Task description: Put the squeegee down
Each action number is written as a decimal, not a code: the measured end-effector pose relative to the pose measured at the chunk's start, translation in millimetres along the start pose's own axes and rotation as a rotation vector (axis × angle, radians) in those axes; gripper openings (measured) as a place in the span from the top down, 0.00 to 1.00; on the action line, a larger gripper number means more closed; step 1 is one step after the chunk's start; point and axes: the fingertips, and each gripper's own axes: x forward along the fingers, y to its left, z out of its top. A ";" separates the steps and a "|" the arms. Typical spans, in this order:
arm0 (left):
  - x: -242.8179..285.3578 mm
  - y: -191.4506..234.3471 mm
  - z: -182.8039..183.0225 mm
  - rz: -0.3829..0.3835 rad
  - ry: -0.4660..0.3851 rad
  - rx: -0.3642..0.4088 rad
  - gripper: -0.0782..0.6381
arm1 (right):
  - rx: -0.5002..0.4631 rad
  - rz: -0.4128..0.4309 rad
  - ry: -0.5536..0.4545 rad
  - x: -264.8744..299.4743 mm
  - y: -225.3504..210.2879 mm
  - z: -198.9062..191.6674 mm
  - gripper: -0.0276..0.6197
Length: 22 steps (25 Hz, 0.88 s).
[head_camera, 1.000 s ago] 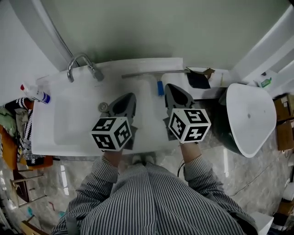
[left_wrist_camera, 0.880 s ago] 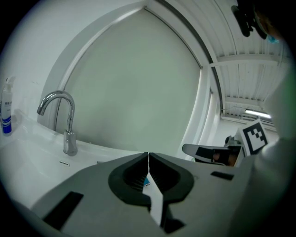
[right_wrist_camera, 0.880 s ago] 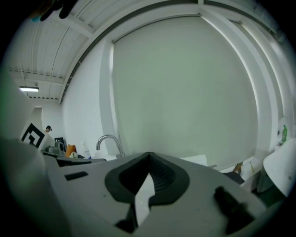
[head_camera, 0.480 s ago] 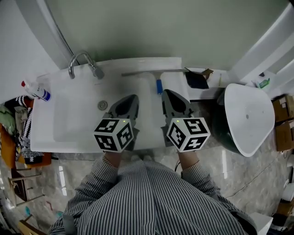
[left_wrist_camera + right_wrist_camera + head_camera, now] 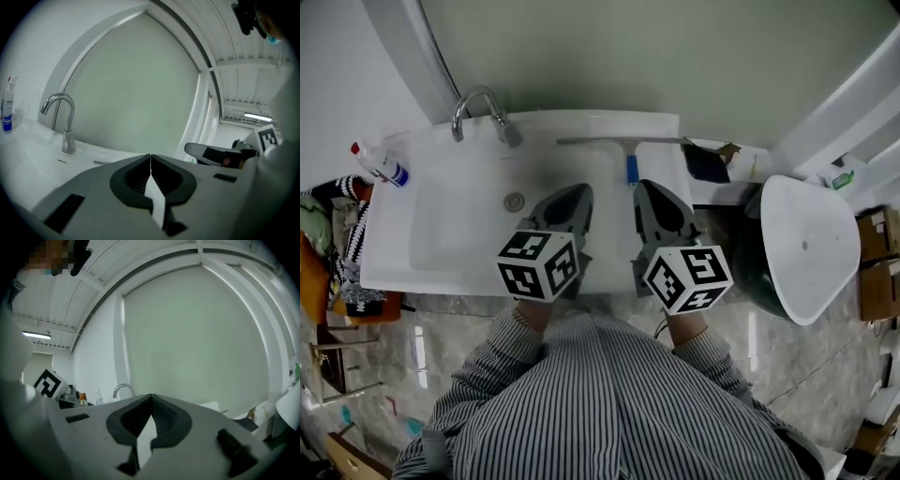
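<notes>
The squeegee (image 5: 623, 142), a long metal blade with a short blue handle (image 5: 631, 170), lies flat on the back ledge of the white sink (image 5: 441, 244), right of the tap. No gripper touches it. In the head view my left gripper (image 5: 583, 190) and my right gripper (image 5: 641, 187) hover side by side over the sink's right part, just short of the handle. Both are shut with nothing between the jaws; each gripper view shows its tips meeting. A thin end of the squeegee blade (image 5: 104, 162) shows in the left gripper view.
A chrome tap (image 5: 483, 112) stands at the sink's back left, the drain (image 5: 515, 201) in the basin. A spray bottle (image 5: 382, 167) sits at the left corner. A dark cloth (image 5: 705, 163) lies right of the sink, beside a white toilet lid (image 5: 806, 244). A large mirror (image 5: 628, 56) rises behind.
Both grippers have drawn back slightly from the squeegee towards the sink's front; the blue handle, partly hidden by the right gripper before, now shows in full. The squeegee has not moved.
</notes>
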 end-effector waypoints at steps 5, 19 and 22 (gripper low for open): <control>-8.6 0.3 -0.9 0.015 -0.002 0.013 0.87 | 0.005 0.029 0.009 -0.5 8.3 -5.7 0.93; -18.9 -6.5 -15.6 0.021 0.015 -0.004 0.87 | -0.013 0.019 0.037 -11.8 14.2 -19.6 0.93; -20.4 -8.5 -17.8 0.031 0.022 0.013 0.87 | -0.023 0.017 0.037 -15.1 14.4 -20.2 0.93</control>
